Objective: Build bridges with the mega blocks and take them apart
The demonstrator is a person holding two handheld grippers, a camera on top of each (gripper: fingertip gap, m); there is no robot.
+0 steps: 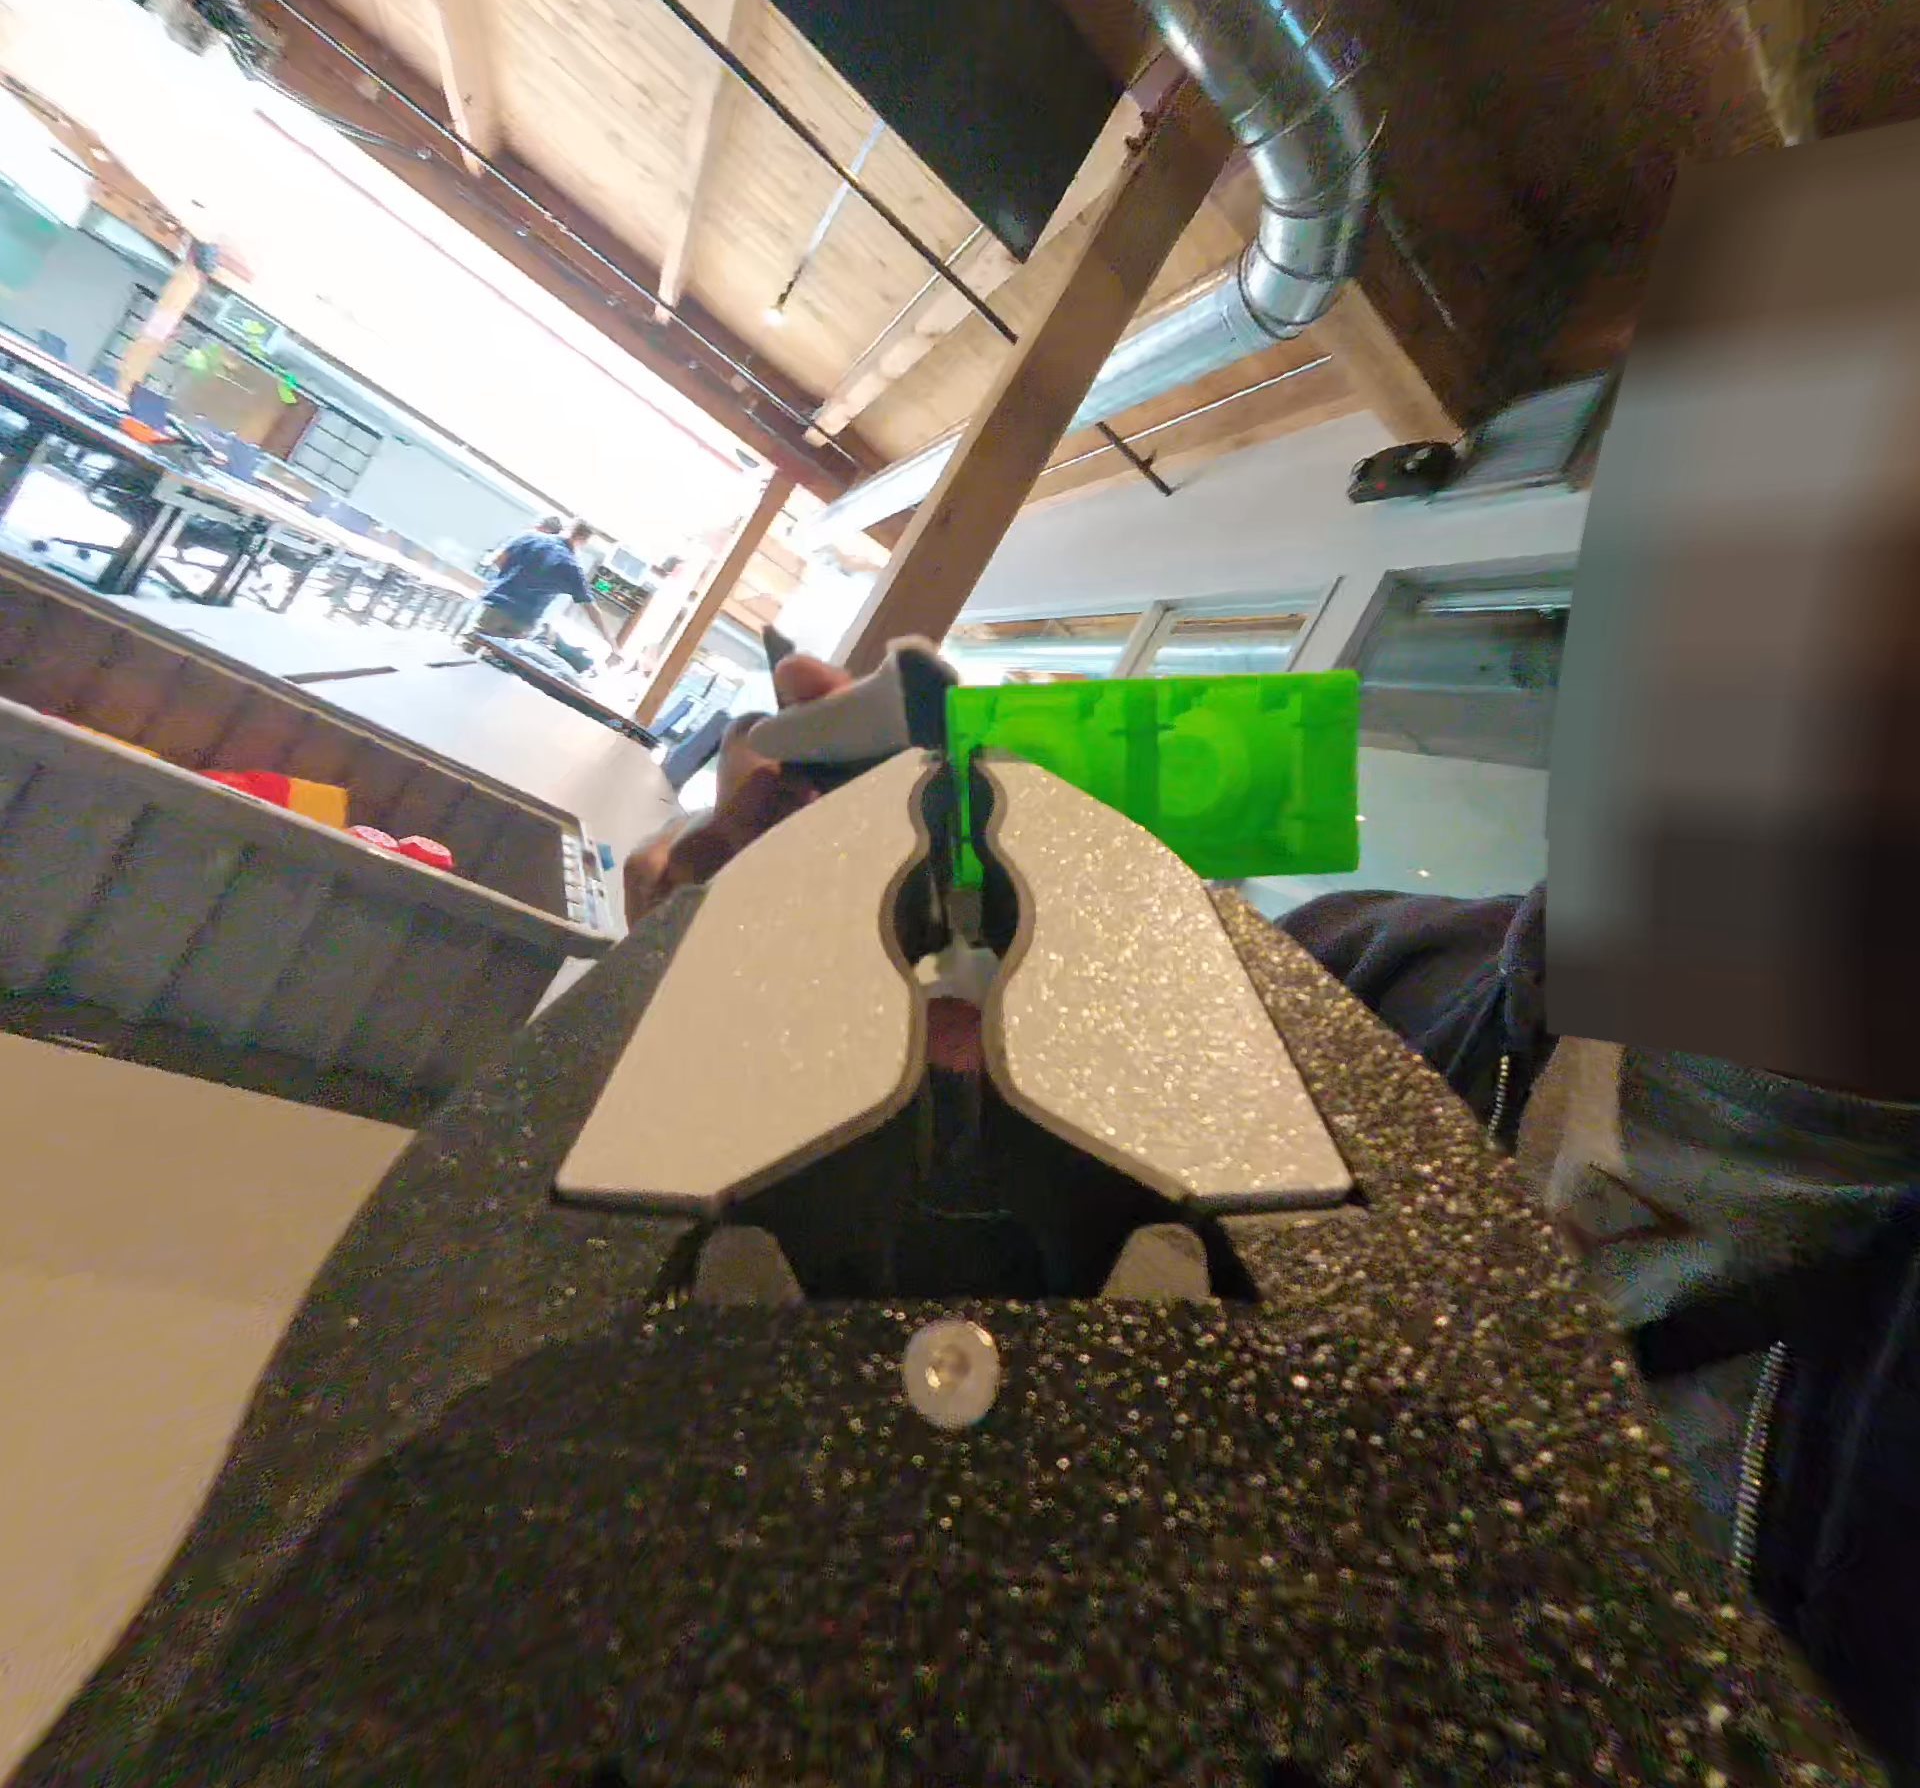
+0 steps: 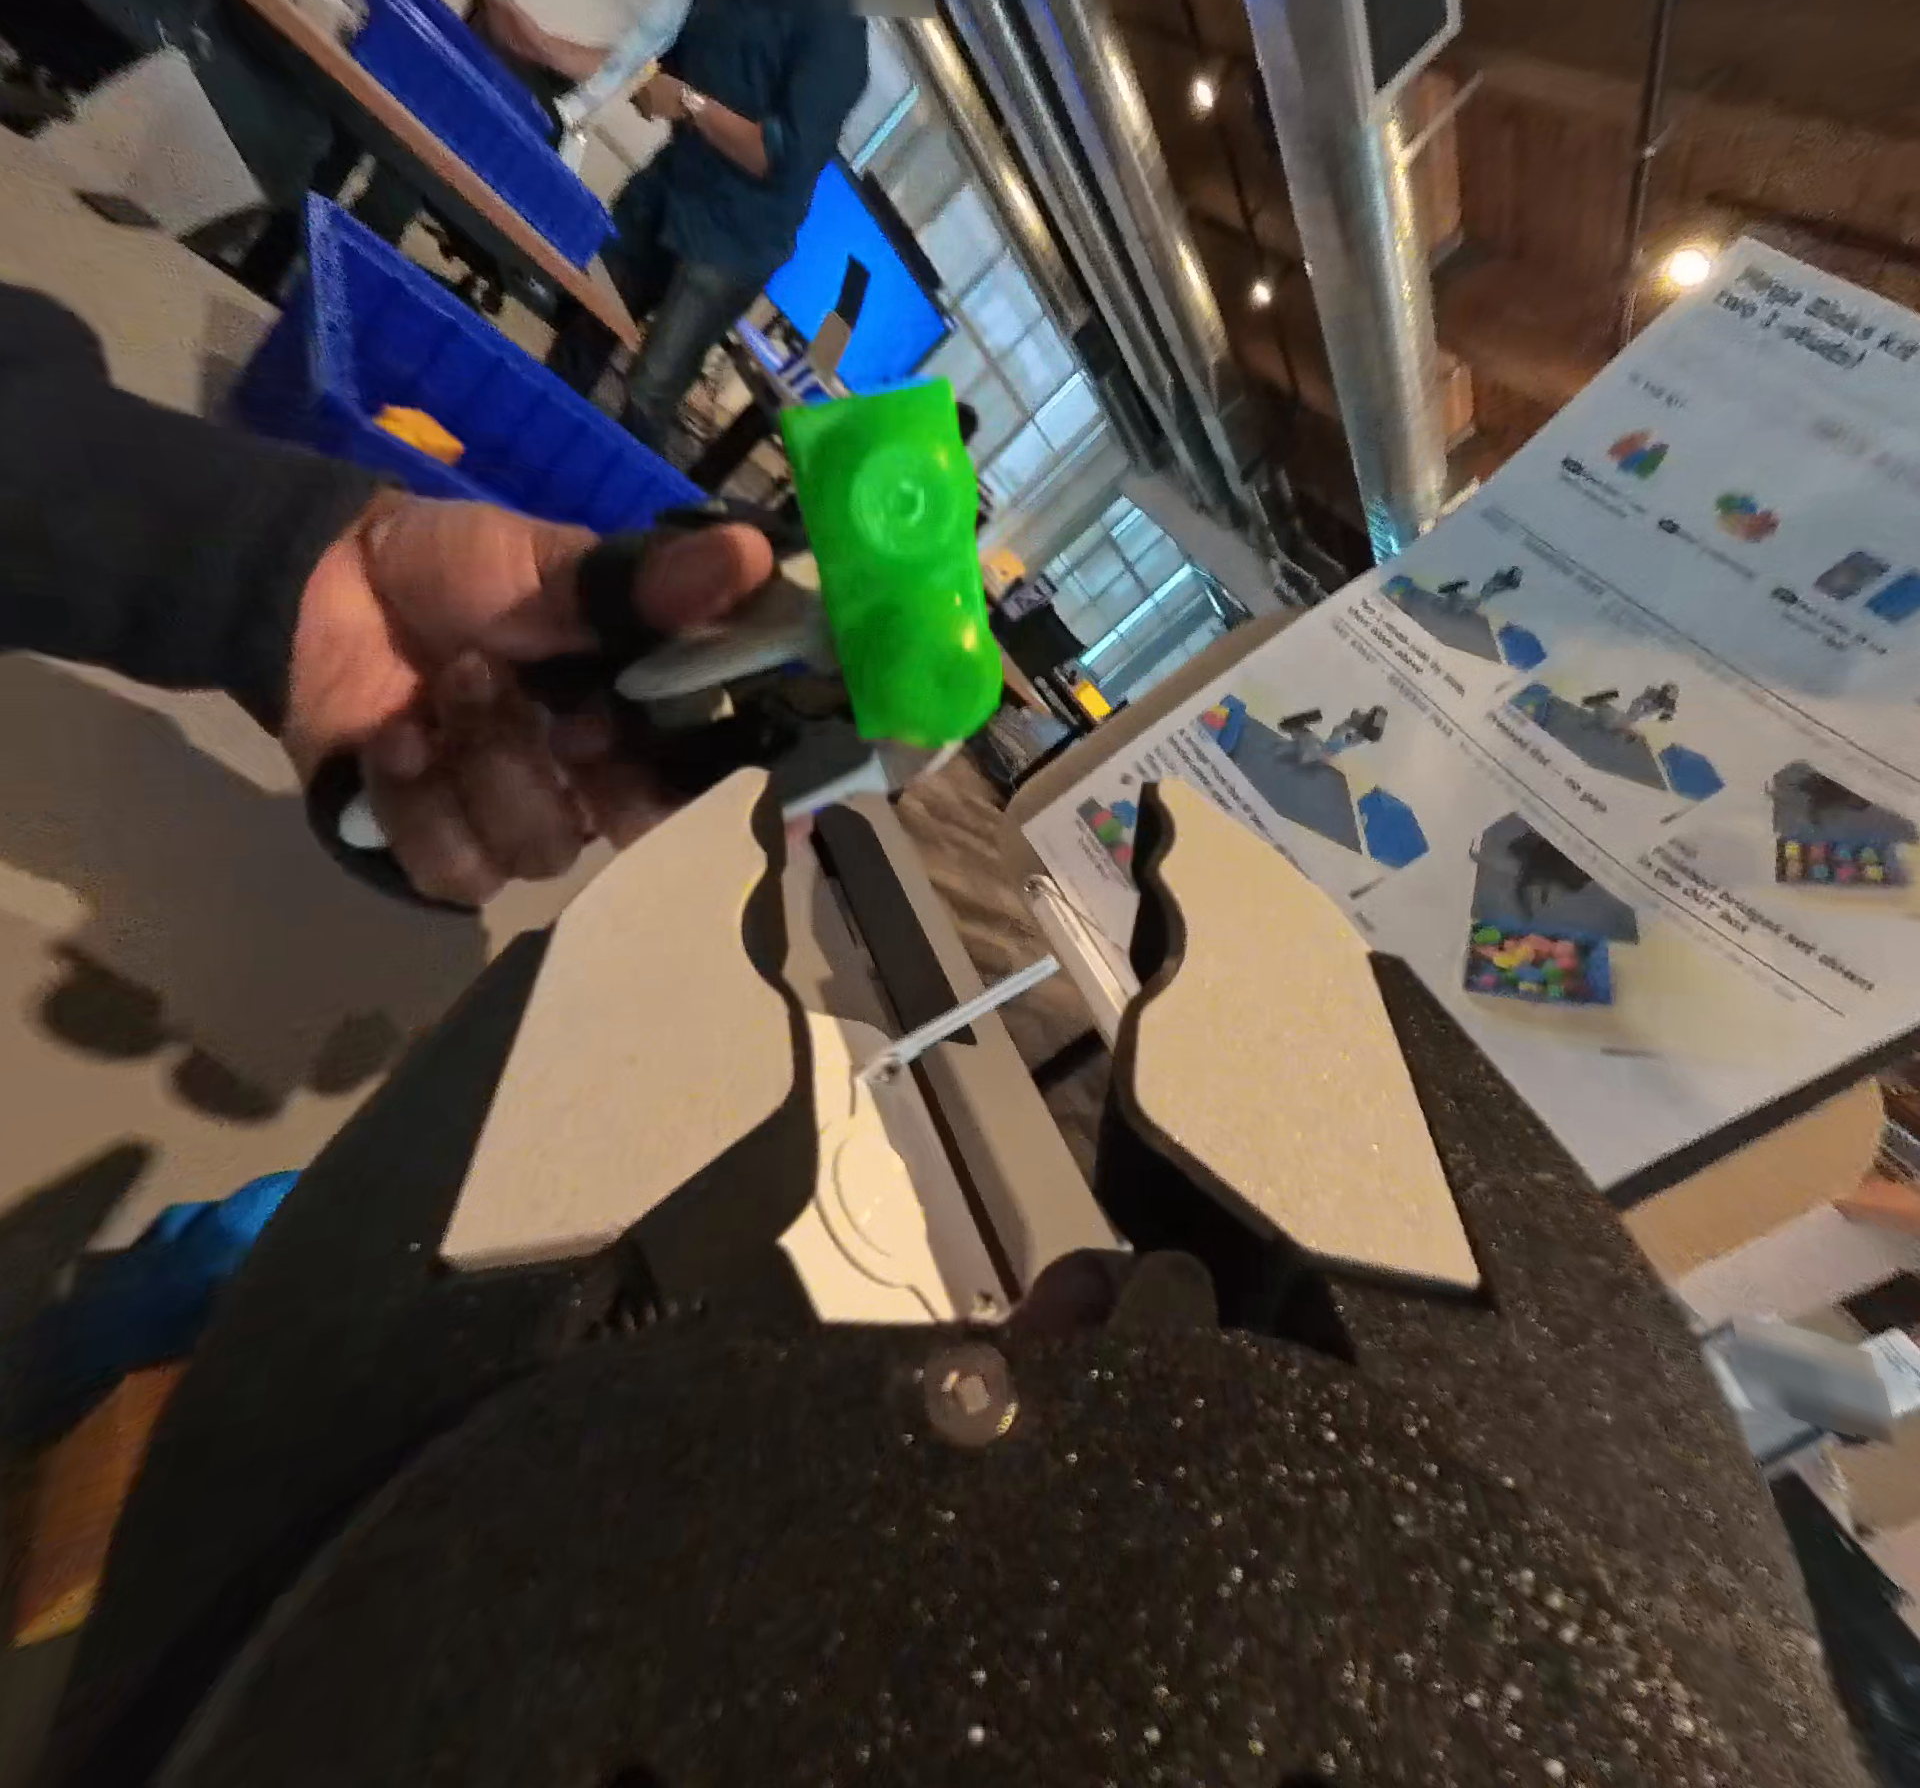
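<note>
Left wrist view: the left claw pinches a green mega block at frame centre, raised against the ceiling; a grey bin sits left. Right wrist view: the right claw gapes empty beneath that block, an instruction sheet at right.

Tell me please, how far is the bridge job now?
No finished bridge is in view. In hand: the left gripper is shut on one green block, held up in the air; the right gripper is open and empty. Other blocks lie in the bin, so building or sorting remains.
</note>
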